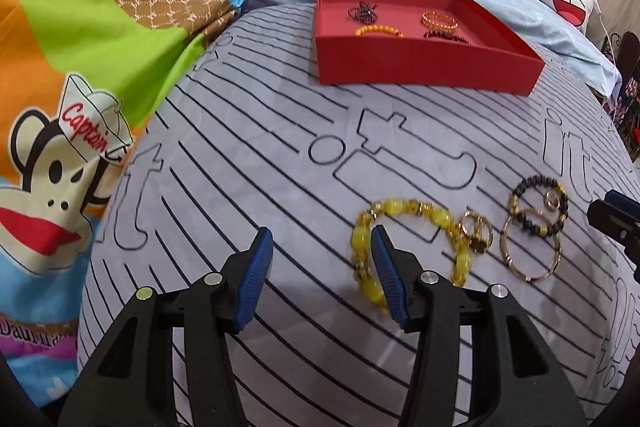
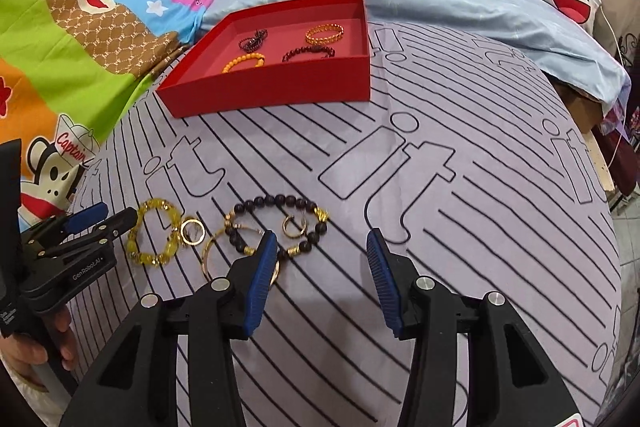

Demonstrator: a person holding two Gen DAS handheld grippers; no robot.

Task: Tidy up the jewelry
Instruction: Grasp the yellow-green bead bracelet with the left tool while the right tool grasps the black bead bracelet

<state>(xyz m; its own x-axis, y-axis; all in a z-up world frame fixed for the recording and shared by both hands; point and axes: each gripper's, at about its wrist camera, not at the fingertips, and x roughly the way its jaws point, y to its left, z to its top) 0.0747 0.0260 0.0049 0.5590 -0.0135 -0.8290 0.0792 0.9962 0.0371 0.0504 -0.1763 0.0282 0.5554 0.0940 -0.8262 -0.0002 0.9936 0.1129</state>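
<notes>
1. Since four pieces already lie inside the red box (image 1: 424,67), an orange bead bracelet (image 1: 378,31), a gold band bracelet (image 1: 439,20), a dark coiled piece (image 1: 363,11) and a dark red bead bracelet (image 1: 446,37), the box looks to be the place where the jewelry is being gathered, and it sits at the far side of the striped bedsheet (image 1: 248,163), well apart from both grippers.
2. What remains to sort lies loose on the sheet near the tools: a yellow bead bracelet (image 1: 400,211), a small gold ring (image 2: 193,231) just beside it, a dark bead bracelet (image 2: 280,205) overlapping a thin gold bangle (image 1: 532,255), and a gold hoop (image 2: 294,225) inside the dark bracelet's loop.
3. The pieces are clustered and partly crossed, so I judge each will have to be lifted singly or it may drag a neighbour along.
4. The left gripper (image 1: 322,267) has its jaws spread wide and holds nothing; its right finger sits over the inside of the yellow bracelet's loop, which suggests that bracelet is its target. Whether the finger touches the beads I cannot tell.
5. The right gripper (image 2: 322,267) is also spread wide and empty; its left finger covers part of the bangle and the dark bracelet's near edge, with the gap between the jaws over bare sheet.
6. A person's hand (image 2: 28,351) grips the left tool's handle in the right wrist view.
</notes>
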